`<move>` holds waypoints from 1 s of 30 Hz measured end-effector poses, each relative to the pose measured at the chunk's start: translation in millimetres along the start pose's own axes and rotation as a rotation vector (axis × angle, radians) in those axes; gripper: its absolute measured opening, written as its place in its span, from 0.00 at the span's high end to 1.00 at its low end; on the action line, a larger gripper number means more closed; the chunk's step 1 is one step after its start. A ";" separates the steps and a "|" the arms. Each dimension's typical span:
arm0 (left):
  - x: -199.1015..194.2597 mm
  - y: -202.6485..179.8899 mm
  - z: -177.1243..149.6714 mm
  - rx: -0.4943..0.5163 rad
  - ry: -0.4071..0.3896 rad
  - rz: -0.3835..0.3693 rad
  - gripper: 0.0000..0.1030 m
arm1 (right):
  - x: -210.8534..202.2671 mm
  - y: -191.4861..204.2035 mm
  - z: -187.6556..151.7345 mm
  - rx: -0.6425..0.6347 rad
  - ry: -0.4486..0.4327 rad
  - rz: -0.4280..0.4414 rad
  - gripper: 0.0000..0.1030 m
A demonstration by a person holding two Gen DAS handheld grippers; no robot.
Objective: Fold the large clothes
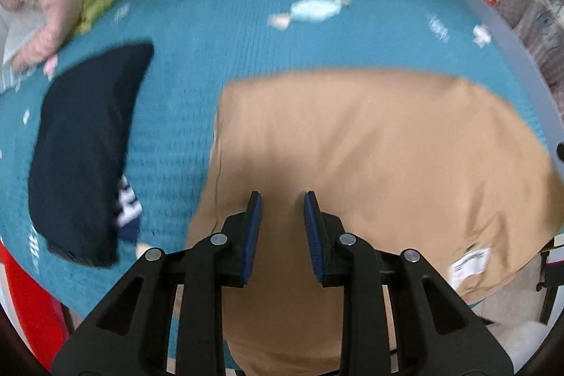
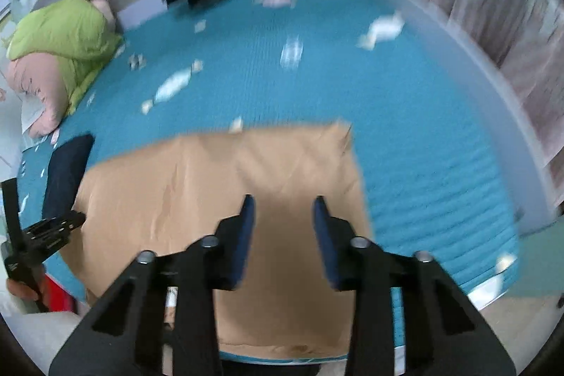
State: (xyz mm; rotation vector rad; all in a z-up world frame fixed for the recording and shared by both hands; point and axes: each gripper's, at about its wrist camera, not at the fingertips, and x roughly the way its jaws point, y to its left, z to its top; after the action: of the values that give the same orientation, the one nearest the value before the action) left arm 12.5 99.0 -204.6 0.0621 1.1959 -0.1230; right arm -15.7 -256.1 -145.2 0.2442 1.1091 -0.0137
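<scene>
Both the left claw and right claw are held spread above a smooth tan garment, laid flat on the near teal knitted bedspread; a dark folded garment lies left.

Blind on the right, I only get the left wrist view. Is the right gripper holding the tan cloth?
Observer: No. The right gripper is over the tan cloth with its jaws open and nothing between them.
Operator: Where does the cloth end on that side?
Observer: Its right edge runs just right of the gripper. A wide band of teal cover shows beyond it.
Operator: Is the far right corner flat?
Observer: The picture is blurred, but that corner looks slightly rumpled.
</scene>
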 end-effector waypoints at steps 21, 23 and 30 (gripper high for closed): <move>15.8 16.4 -37.7 0.070 0.090 0.045 0.75 | 34.0 5.7 -39.5 -0.062 0.219 -0.177 0.74; 0.6 19.1 -33.6 0.063 0.067 0.029 0.75 | 13.5 8.0 -27.2 -0.062 0.162 -0.139 0.74; -26.6 8.7 5.2 0.028 -0.079 -0.078 0.75 | -21.3 51.5 25.0 -0.132 -0.077 0.034 0.71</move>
State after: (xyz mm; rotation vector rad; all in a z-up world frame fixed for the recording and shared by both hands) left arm 8.9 108.7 -178.0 0.0345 1.1176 -0.2087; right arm 3.6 -213.4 -106.1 0.1429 1.0248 0.0802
